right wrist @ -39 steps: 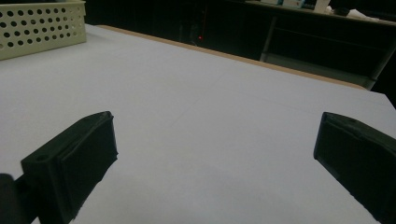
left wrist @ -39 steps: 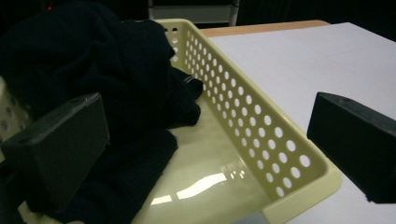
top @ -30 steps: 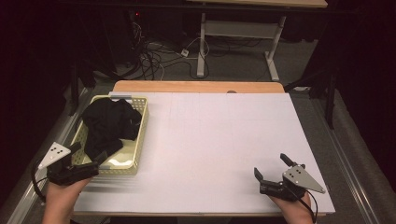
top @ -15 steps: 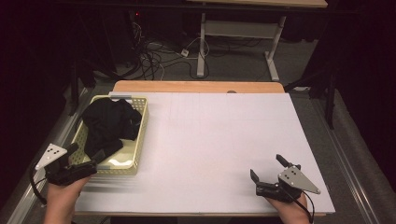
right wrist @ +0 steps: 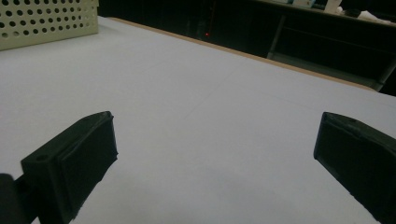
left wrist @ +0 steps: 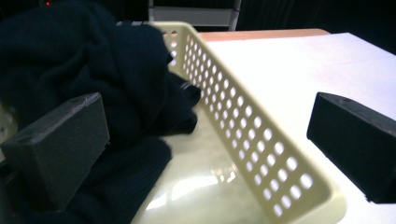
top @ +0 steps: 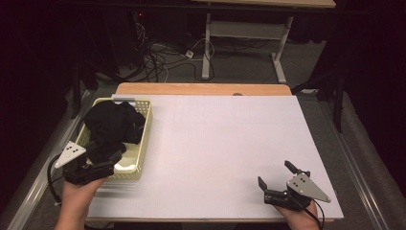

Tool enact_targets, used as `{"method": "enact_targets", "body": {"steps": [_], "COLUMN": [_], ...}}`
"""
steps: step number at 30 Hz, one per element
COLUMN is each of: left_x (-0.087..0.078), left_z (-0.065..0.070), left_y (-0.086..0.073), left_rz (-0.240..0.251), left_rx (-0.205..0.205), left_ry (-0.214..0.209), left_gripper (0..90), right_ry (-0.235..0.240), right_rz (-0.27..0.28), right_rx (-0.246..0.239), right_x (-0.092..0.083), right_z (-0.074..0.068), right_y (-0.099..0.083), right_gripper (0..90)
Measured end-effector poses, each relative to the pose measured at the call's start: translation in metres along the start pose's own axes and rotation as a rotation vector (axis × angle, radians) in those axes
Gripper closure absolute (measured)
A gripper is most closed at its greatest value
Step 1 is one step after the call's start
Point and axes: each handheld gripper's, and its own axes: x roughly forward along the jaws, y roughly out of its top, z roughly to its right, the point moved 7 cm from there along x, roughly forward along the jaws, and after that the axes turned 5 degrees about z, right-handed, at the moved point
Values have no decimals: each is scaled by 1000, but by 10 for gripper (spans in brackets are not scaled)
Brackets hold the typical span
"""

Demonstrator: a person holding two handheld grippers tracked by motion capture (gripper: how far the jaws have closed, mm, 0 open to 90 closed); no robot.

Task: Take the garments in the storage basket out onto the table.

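Note:
A pale yellow perforated basket (top: 143, 143) stands at the table's left side with a heap of black cloth (top: 112, 124) in it. My left gripper (top: 107, 157) hovers at the basket's near end, open. In the left gripper view its jaws straddle the basket's side wall (left wrist: 243, 135): one jaw is over the black cloth (left wrist: 93, 84), the other over the white table outside. The left gripper (left wrist: 205, 140) holds nothing. My right gripper (top: 276, 175) is open near the front right of the table, its jaws wide apart over bare white surface (right wrist: 215, 158).
The white tabletop (top: 225, 143) spreads between the two grippers, with a wooden strip (top: 201, 89) along its far edge. A corner of the basket (right wrist: 46, 21) appears far off in the right gripper view. Cables and desk legs lie on the floor beyond the table.
The right gripper has slid slightly left and back toward the front edge. The left gripper has shifted a little right at the basket's near end. The cloth has not moved.

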Motion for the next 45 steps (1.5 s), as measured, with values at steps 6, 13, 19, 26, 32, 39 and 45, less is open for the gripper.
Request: {"method": "enact_targets", "body": {"steps": [6,13,19,26,32,39,45], "left_x": [7,29,44,64,82,97,108], "left_z": [9,-3,-23,-42,-61,-79,-96], "left_y": [19,39,43,51,60,58,57], "left_rz": [9,1,-35,-79,-104,-151,-167], "left_rx": [15,2,-51,-64,-73,-103,-120], "left_ry": [-21,12,54,74,96,113,155], "left_gripper": [0,0,0,0,0,0,0], "right_ry": [18,25,29,27,31,38,43], "right_rz": [8,16,17,18,18,17,21], "right_rx": [-4,-9,-14,-13,-18,-18,-14], "right_x": [-3,-7,-8,-9,-9,-9,-10], "right_z": [-3,-5,-5,-5,-7,-9,-9], "right_y": [1,2,2,2,3,3,4], "right_gripper": [1,1,1,1,1,1,1]}}
